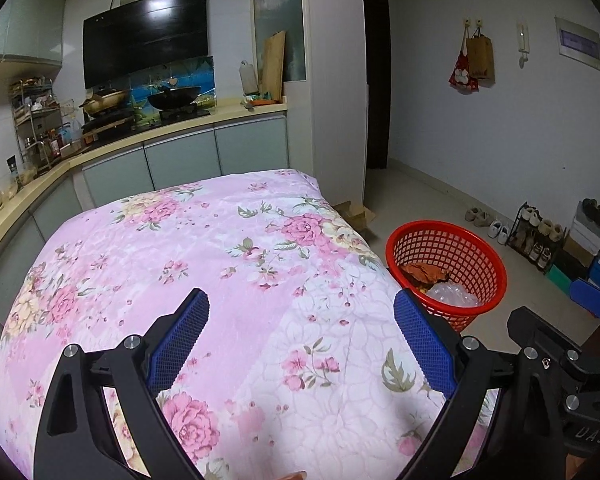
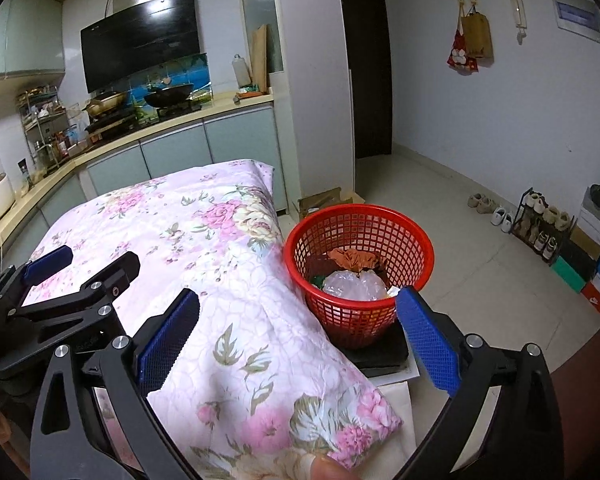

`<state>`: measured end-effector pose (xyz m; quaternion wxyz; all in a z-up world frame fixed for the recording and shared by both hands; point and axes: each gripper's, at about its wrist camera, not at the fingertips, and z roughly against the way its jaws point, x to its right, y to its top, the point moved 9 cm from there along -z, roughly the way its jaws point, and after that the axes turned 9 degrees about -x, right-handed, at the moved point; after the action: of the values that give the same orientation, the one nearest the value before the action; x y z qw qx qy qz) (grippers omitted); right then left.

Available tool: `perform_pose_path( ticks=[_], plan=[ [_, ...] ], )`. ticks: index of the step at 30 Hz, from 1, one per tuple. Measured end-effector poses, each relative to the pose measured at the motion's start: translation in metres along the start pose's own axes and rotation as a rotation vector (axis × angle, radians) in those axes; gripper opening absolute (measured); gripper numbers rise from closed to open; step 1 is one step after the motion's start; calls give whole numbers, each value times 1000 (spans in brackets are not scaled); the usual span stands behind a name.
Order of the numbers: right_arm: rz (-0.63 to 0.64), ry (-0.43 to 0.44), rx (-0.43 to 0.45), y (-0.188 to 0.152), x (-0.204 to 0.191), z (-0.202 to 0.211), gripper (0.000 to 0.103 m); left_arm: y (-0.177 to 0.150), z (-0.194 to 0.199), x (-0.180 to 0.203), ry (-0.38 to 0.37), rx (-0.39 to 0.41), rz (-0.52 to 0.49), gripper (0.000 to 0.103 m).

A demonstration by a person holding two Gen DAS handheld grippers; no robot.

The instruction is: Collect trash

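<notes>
Trash: crumpled clear plastic film and rust-brown crumpled wrappers are lying inside the red plastic lattice basket.
Basket position: it is standing on a dark flat pad, just beside the pink floral quilted cloth.
Left gripper: its blue-padded fingers are spreading wide over the cloth, holding nothing.
Right gripper: its fingers are likewise gaping apart, empty, nearest the basket.
Handling: the film is probably feeling light, soft and slippery; the wrappers are likely crushing easily.
Hold: pinching a raised fold is looking safest.
Cloth: no loose trash is showing on it.
</notes>
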<state>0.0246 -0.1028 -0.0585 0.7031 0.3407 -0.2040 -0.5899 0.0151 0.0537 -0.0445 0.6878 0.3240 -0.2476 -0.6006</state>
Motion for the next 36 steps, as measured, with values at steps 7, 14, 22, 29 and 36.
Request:
perform_pose_path(
  ticks=[7,14,22,29,36],
  plan=[
    [4,10,21,-5,3,9,96,-7,9,1,21,16,-3,94],
    [13,23,37,-7,1,15,96,-8,14,-2,39,26,6,96],
    [11,26,44,-8,2,17,96,-10,14,0,37,22,3,96],
    [15,33,35,-12,0,17,96,-11,15,0,36,22,8,96],
    [14,32,34,-13,-1,16,96,-12,15,-1,36,22,8,96]
  ],
)
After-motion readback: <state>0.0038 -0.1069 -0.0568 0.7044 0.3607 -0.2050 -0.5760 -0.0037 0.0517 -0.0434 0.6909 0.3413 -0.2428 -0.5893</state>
